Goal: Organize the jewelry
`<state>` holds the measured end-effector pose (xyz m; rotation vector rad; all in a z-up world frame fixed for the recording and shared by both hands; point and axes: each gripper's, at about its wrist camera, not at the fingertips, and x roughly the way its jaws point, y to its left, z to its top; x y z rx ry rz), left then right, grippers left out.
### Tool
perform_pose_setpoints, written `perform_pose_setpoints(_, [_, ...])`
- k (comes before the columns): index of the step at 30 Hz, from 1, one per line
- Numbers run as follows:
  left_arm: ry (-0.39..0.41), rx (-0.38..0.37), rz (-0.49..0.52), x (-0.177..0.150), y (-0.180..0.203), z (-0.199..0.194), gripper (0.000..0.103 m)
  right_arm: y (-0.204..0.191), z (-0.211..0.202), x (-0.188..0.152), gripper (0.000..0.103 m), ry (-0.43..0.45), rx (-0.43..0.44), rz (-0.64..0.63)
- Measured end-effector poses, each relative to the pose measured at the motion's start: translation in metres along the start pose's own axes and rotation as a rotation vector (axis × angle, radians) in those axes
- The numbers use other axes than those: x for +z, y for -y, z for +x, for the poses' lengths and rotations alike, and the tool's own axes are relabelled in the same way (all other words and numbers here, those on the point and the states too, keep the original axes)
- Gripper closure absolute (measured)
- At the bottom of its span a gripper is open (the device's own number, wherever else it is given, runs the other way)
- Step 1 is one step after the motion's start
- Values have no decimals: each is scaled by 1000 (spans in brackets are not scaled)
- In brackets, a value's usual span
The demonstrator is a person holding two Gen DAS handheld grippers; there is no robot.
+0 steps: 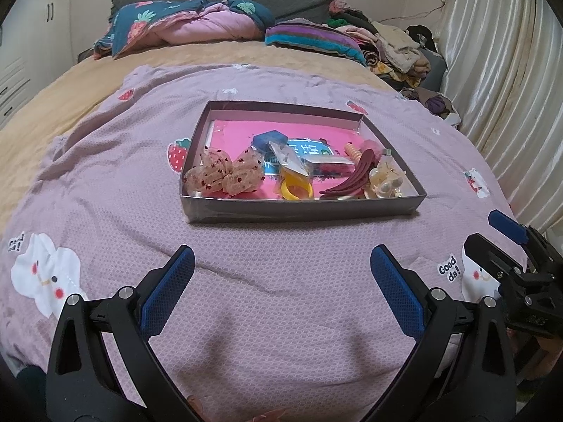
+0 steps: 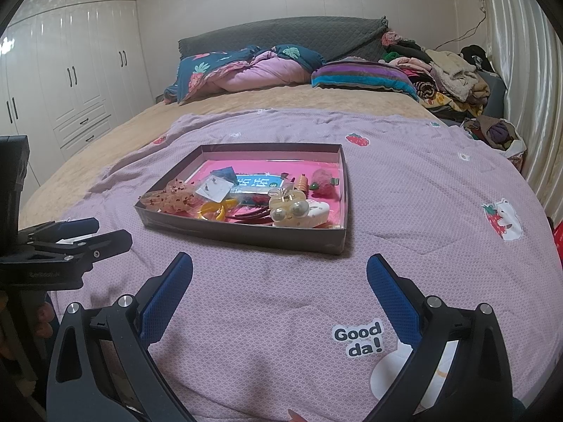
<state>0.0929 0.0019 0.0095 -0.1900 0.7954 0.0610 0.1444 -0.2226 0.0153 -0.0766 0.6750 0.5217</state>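
A shallow dark box (image 1: 302, 208) (image 2: 242, 232) with a pink bottom lies on the lilac blanket. Inside lie a speckled pink bow (image 1: 225, 176) (image 2: 174, 199), a yellow ring (image 1: 297, 190) (image 2: 214, 209), a dark red hair clip (image 1: 355, 174), a pearl claw clip (image 1: 385, 181) (image 2: 290, 209), a blue hexagon (image 1: 270, 140) and an earring card (image 2: 215, 188). My left gripper (image 1: 281, 274) hovers open above the blanket, short of the box's near wall. My right gripper (image 2: 279, 274) is open too, nothing between its fingers, also short of the box. Each shows at the other view's edge.
The lilac blanket (image 1: 281, 316) with "Good da!" prints covers a bed. Folded quilts (image 2: 246, 70) and a clothes pile (image 2: 450, 70) lie by the grey headboard. White wardrobes (image 2: 70, 81) stand left; a curtain (image 1: 510, 88) hangs on the right.
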Motion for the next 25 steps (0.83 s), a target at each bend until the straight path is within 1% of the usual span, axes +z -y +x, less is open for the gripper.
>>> perform_pose_setpoints(2, [3, 6, 4, 0, 0, 0, 10, 0, 0, 0, 4, 0, 0, 1])
perform_pose_setpoints(5, [10, -8, -1, 1, -1, -1, 10, 0, -1, 0, 4, -1, 3, 4])
perform_pose_setpoints(13, [15, -9, -16, 3, -3, 0, 10, 4, -2, 1, 4, 8, -25, 24])
perform_pose_setpoints(16, [20, 24, -29, 6, -11, 5, 10, 12, 0, 4, 4, 14, -49, 46])
perform_pose_setpoints(18, [11, 59, -50, 12, -22, 12, 10, 24, 5, 10, 4, 21, -81, 59])
perform_pose_setpoints(19, [12, 97, -75, 17, -35, 18, 9, 33, 9, 13, 4, 23, -98, 72])
perform_pose_setpoints(21, [-7, 165, -124, 28, -61, 31, 10, 68, 26, 26, 4, 4, -165, 140])
perform_pose_setpoints(22, [-13, 185, -143, 32, -73, 37, 10, 86, 36, 31, 4, -5, -205, 176])
perform_pose_setpoints(23, [-21, 220, -176, 38, -91, 45, 10, 106, 47, 36, 4, -22, -260, 210])
perform_pose_setpoints(24, [-24, 251, -199, 44, -107, 53, 10, 135, 65, 43, 4, -55, -352, 257])
perform_pose_setpoints(25, [-26, 287, -218, 49, -121, 61, 10, 161, 81, 46, 4, -96, -427, 308])
